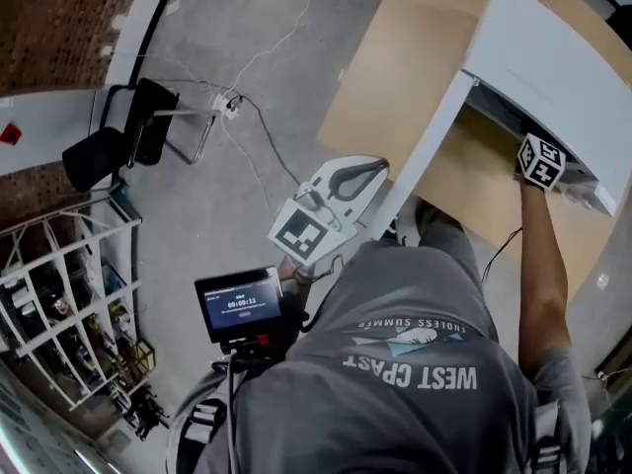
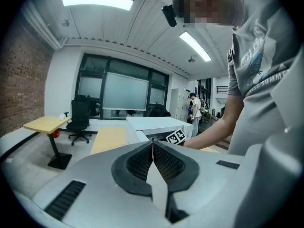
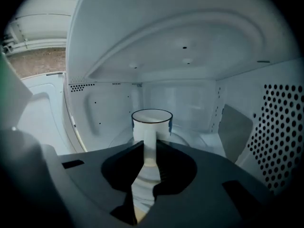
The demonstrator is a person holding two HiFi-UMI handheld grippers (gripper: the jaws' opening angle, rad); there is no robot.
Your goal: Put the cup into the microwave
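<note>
The white cup (image 3: 151, 122), dark-rimmed and upright, is clamped between the right gripper's (image 3: 150, 144) jaws inside the microwave (image 3: 190, 56); the left gripper (image 2: 153, 144) is closed and empty.

Upright white cup (image 3: 151, 122) inside microwave (image 3: 190, 56)

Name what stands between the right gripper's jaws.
The cup, inside the microwave; the right gripper view shows it.

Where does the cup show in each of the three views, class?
Head view: not in it; the microwave hides it.
Left gripper view: not in it; microwave at centre.
Right gripper view: cup at centre, inside the microwave.
Shared landmark: the microwave.
</note>
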